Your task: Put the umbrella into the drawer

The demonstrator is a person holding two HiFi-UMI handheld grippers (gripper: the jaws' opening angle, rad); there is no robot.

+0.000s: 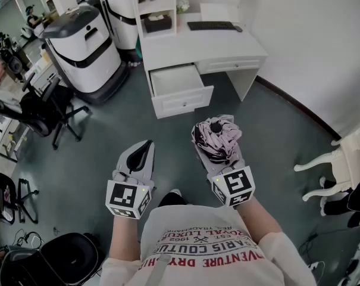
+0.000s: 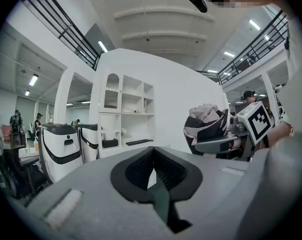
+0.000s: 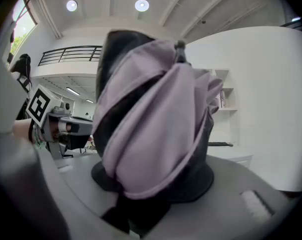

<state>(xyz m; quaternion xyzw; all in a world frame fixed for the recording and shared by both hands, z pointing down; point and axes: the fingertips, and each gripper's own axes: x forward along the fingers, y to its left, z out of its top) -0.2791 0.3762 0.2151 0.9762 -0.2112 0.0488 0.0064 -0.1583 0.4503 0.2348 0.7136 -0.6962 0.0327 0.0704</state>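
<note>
Nearest, the left claw (image 1: 145,151) is pressed together and empty. Beside it, the right claw (image 1: 215,152) is clamped on the folded umbrella (image 1: 219,133), held in the air well short of the open drawer (image 1: 182,103) under the white counter (image 1: 197,47). Its loose, bulky folds could snag on the drawer's rim and leave it hanging out
</note>
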